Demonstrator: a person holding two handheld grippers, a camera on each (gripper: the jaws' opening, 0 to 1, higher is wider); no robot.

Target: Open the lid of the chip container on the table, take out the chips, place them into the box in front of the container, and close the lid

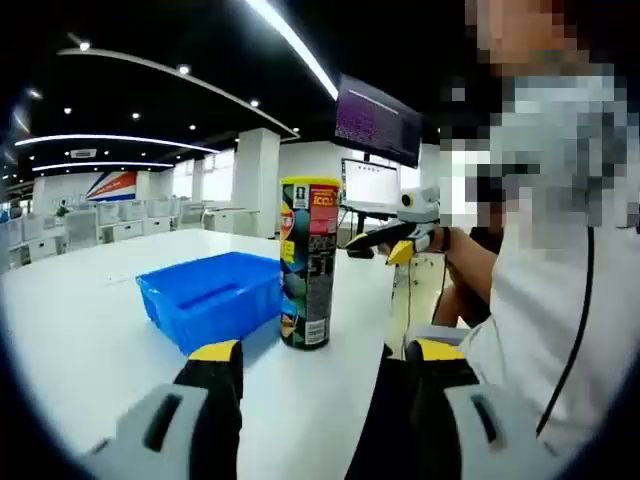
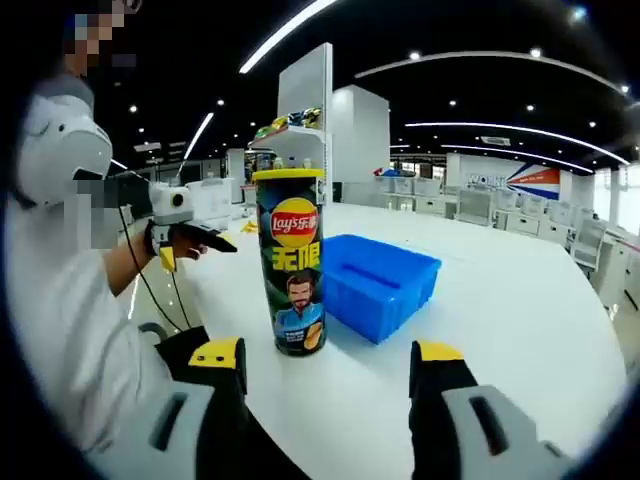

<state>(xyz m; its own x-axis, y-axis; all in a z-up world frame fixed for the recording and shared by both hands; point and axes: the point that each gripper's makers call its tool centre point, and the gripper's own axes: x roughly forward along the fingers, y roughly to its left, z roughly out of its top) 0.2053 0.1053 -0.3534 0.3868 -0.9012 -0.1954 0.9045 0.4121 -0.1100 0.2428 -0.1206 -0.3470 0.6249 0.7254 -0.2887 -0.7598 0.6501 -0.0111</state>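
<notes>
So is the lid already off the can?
No, the yellow lid sits on top of the upright can.

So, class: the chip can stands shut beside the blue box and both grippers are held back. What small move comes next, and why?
Probably bring the left gripper in to steady the Lay's chip can, because its yellow lid is still on, the blue box holds nothing, and both pairs of jaws are open and apart from it.

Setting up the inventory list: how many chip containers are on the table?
1: a tall cylindrical chip can with a yellow lid stands upright on the white table, beside the blue plastic box. None seems hidden.
</notes>
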